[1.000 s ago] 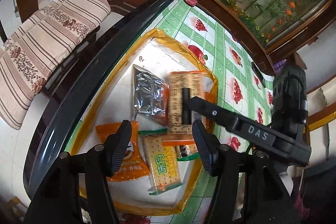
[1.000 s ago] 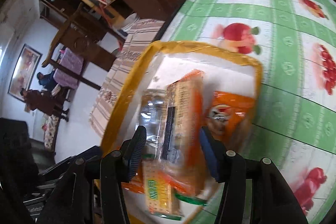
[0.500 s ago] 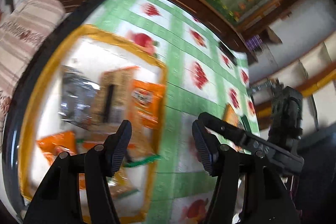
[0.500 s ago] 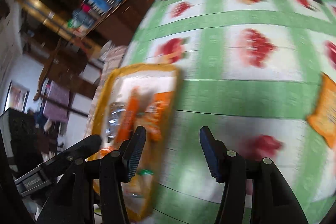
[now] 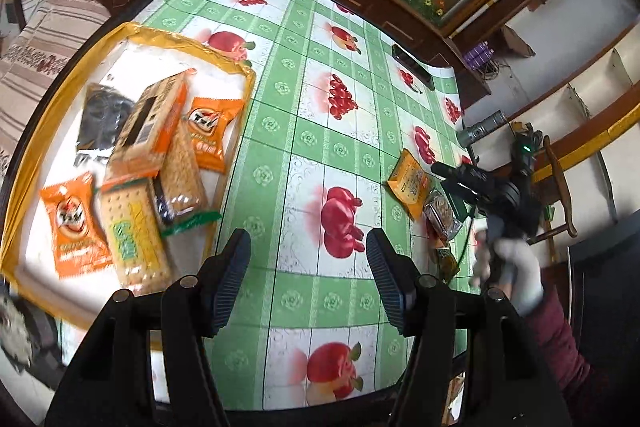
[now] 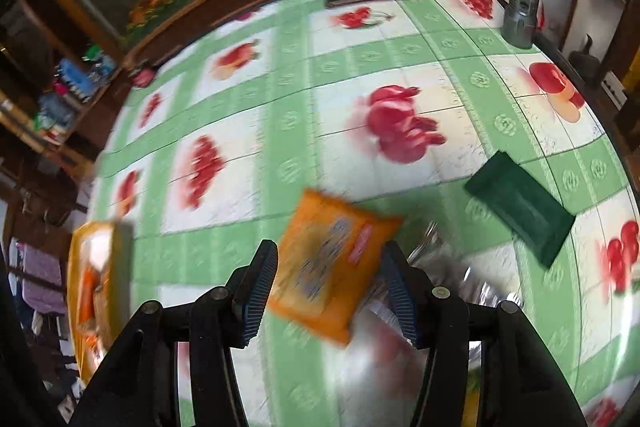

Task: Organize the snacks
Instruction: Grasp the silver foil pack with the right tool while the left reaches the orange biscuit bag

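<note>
Right gripper (image 6: pixel 328 283), jaws parted and empty, is hanging over orange packet (image 6: pixel 332 263) on surface (image 6: pixel 360 75); approach step. Left gripper (image 5: pixel 306 277) is idling half-open, empty. Next: lower, straddle, close. Farther off, tray (image 5: pixel 248 83) is holding sorted snacks.

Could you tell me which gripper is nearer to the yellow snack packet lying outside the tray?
Right. The right gripper hangs just over the yellow snack packet; the left gripper is over bare tablecloth, well short of it.

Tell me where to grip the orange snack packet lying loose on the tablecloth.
Judging by its pose, pinch the orange packet across its narrow width, mid-body, from above. It lies flat between the right gripper fingers; the silver wrapper crowds its right edge.
</note>
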`<state>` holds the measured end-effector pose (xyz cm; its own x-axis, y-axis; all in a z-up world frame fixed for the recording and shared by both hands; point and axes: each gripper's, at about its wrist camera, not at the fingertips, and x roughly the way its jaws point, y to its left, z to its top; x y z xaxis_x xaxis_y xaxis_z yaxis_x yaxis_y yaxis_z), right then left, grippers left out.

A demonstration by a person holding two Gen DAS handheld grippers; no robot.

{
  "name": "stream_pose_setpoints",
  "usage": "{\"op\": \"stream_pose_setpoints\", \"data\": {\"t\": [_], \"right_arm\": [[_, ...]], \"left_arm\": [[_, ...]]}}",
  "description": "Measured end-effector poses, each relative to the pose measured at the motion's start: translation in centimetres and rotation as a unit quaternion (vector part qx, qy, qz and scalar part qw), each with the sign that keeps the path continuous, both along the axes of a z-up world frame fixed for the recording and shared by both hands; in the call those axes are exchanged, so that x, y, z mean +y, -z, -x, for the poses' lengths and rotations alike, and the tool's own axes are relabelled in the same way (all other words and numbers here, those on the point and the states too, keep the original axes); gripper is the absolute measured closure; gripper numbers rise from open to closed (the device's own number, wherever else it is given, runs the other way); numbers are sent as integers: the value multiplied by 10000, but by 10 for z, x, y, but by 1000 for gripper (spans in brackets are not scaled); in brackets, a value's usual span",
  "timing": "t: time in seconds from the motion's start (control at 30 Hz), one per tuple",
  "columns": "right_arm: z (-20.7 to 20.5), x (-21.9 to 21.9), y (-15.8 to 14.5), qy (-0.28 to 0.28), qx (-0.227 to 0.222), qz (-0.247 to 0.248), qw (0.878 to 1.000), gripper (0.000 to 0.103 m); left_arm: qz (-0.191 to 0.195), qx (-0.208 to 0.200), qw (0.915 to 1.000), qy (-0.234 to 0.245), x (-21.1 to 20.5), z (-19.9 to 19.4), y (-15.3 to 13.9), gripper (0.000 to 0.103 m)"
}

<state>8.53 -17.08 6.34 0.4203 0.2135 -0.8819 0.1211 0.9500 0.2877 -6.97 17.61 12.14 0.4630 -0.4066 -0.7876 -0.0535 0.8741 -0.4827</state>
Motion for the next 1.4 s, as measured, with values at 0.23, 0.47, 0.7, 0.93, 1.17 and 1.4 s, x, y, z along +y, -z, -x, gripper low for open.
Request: {"op": "stream_pose_setpoints", "data": {"t": [0.23,0.47,0.7,0.93,1.17,1.4], "right_arm": [[-11,20,20,-313,274,222,9989,55],[12,66,32,-996,612,-140,9930,64],[42,42,6,-1152,156,-1097,9871,63],[50,-76,-19,241,-304,-777,9962,46],[38,-71,7,-202,-20,-238,9995,41],[37,-31,26,-860,72,321,9958,28]], "left_arm": [[-36,75,9991,-407,12,17,3,44],[42,142,9993,-342,-2,10,7,44],[50,98,9999,-15,-27,0,4,44],[192,239,9995,53,-33,-6,16,44],[170,340,9987,328,-54,-12,21,44],[91,431,9978,490,-64,-12,27,44]]}}
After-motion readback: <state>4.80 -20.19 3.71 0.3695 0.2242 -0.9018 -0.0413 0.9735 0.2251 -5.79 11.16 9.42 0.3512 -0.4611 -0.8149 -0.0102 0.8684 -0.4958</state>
